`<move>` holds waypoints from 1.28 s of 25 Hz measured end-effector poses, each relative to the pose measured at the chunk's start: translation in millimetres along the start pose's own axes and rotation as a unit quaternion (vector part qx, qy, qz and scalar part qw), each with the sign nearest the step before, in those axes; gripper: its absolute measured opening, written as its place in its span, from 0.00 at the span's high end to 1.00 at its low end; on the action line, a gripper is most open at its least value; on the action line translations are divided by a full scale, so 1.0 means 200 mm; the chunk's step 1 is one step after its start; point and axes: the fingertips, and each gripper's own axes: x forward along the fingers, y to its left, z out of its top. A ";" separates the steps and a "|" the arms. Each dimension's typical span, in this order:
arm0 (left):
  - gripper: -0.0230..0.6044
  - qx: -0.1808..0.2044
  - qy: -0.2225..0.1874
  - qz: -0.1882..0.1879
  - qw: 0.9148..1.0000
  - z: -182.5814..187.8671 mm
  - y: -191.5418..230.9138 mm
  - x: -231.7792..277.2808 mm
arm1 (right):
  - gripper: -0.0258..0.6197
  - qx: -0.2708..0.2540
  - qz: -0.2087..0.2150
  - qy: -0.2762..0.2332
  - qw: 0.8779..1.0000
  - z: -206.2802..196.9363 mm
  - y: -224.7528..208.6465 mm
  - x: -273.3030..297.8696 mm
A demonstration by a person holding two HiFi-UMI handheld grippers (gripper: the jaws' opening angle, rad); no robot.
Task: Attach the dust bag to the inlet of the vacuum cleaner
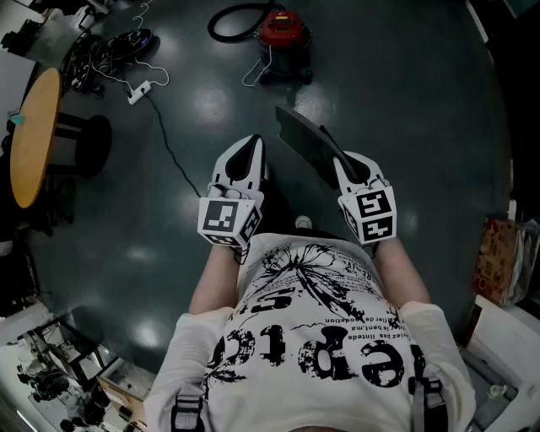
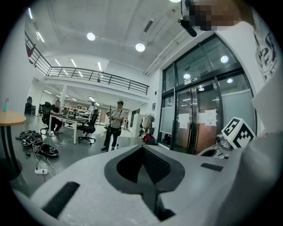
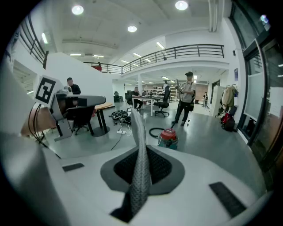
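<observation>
The red vacuum cleaner (image 1: pixel 283 34) stands on the dark floor ahead of me, also in the right gripper view (image 3: pixel 168 137), with a black hose (image 1: pixel 232 21) coiled beside it. My right gripper (image 1: pixel 344 164) is shut on the grey dust bag (image 1: pixel 308 143), a flat stiff sheet that juts forward and to the left from the jaws. In the right gripper view the dust bag (image 3: pixel 137 126) stands edge-on between the jaws of the right gripper (image 3: pixel 142 152). My left gripper (image 1: pixel 251 143) is level beside it, shut and empty (image 2: pixel 143 148). Both are well short of the vacuum.
A round wooden table (image 1: pixel 34 135) stands at the left, with a power strip and cables (image 1: pixel 139 89) trailing over the floor. A paper bag (image 1: pixel 498 257) sits at the right edge. A person (image 3: pixel 185 103) stands beyond the vacuum; others sit at desks. Glass doors (image 2: pixel 199 119) are on one side.
</observation>
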 end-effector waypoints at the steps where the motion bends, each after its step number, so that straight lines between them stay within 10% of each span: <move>1: 0.96 0.000 0.002 0.001 1.000 -0.01 0.04 0.04 | 0.92 0.003 0.000 0.002 1.000 0.01 -0.02 0.05; 21: 0.96 -0.016 0.082 -0.062 0.995 0.03 1.31 1.54 | 0.92 0.030 -0.012 0.067 0.997 0.66 -0.59 1.47; 32: 0.96 -0.039 0.160 -0.090 0.982 -0.32 1.72 2.20 | 0.92 0.045 -0.005 0.103 0.994 0.74 -0.94 2.18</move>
